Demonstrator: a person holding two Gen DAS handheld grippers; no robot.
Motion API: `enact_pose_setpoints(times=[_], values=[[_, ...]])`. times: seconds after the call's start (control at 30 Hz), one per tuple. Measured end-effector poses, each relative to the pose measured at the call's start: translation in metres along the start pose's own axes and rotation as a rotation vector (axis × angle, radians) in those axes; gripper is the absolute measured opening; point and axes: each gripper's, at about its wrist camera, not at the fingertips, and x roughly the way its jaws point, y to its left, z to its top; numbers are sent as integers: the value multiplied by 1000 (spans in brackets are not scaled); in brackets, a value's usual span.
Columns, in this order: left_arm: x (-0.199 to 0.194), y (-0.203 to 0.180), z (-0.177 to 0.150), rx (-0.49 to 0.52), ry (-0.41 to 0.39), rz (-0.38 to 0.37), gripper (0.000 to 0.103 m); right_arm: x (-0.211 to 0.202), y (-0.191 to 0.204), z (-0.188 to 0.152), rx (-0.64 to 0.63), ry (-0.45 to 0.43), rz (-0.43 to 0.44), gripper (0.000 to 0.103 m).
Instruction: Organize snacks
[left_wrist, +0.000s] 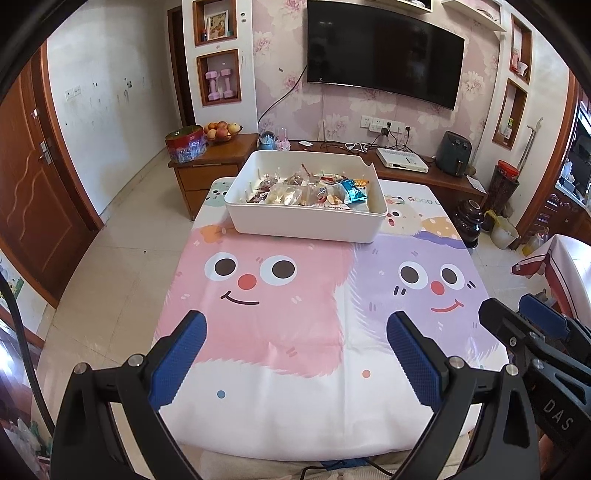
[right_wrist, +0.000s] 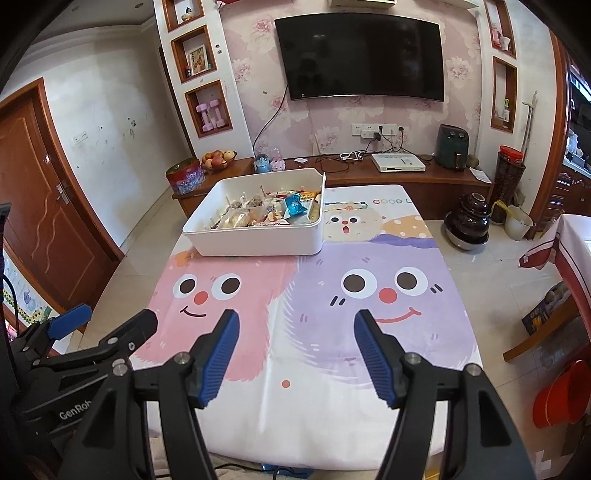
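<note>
A white plastic bin stands at the far end of the table and also shows in the right wrist view. It holds several wrapped snacks, among them a blue packet. My left gripper is open and empty, held low over the near part of the cartoon tablecloth, well short of the bin. My right gripper is open and empty beside it, to the right. The right gripper also shows at the right edge of the left wrist view, and the left gripper at the left edge of the right wrist view.
The table wears a pink and purple cartoon cloth. Behind it a low wooden cabinet carries a fruit bowl, a tin and devices under a wall TV. A dark jar stands on the floor at right.
</note>
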Motion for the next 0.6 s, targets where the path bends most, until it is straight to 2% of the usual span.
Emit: enact_pose_setpoints(times=[0.6], values=[[3,0,-2,-2,9,-2,98,3,2,-4,-3,12,16,65]])
